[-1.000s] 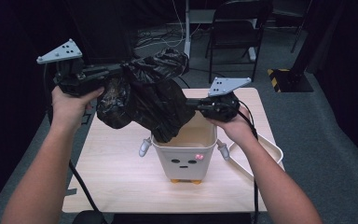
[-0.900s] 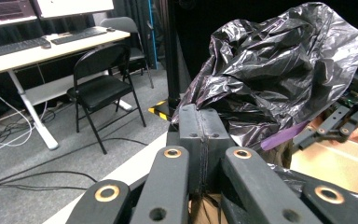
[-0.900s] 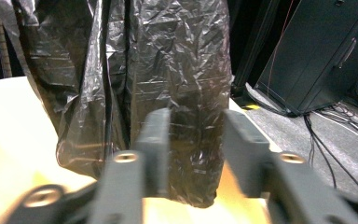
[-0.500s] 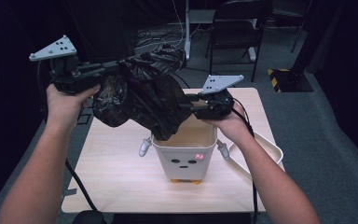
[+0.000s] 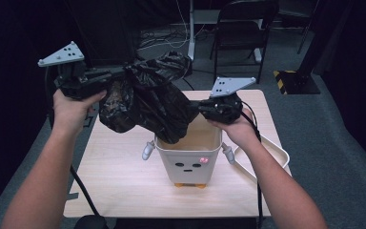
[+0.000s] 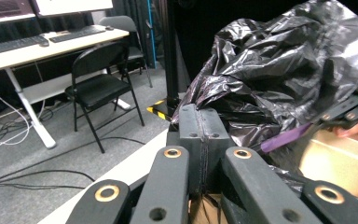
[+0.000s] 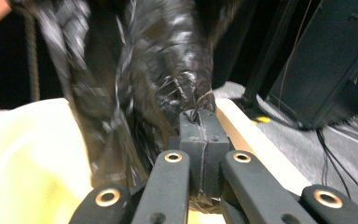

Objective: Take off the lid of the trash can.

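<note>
A crumpled black plastic bag (image 5: 147, 102) hangs stretched between both grippers above a small white bin (image 5: 188, 164) with a face on its front. My left gripper (image 5: 124, 76) is raised at the left, shut on the bag's bunched edge (image 6: 279, 70); its jaws (image 6: 200, 121) meet with plastic pinched between them. My right gripper (image 5: 201, 109) sits over the bin's far right rim. Its jaws (image 7: 199, 121) have just been closing and now clamp a fold of the bag (image 7: 158, 70). The bag's lower part dips into the bin's open top (image 7: 28, 154).
The bin stands mid-table on a light wooden table (image 5: 119, 181). A cream tray (image 5: 271, 152) lies at the table's right edge, under my right forearm. A black folding chair (image 5: 245, 28) and cables are on the floor beyond. A desk (image 6: 42, 44) stands farther off.
The left hand has shifted only slightly, and the bag's folds hang a little differently. The right hand has stayed over the bin's rim.
</note>
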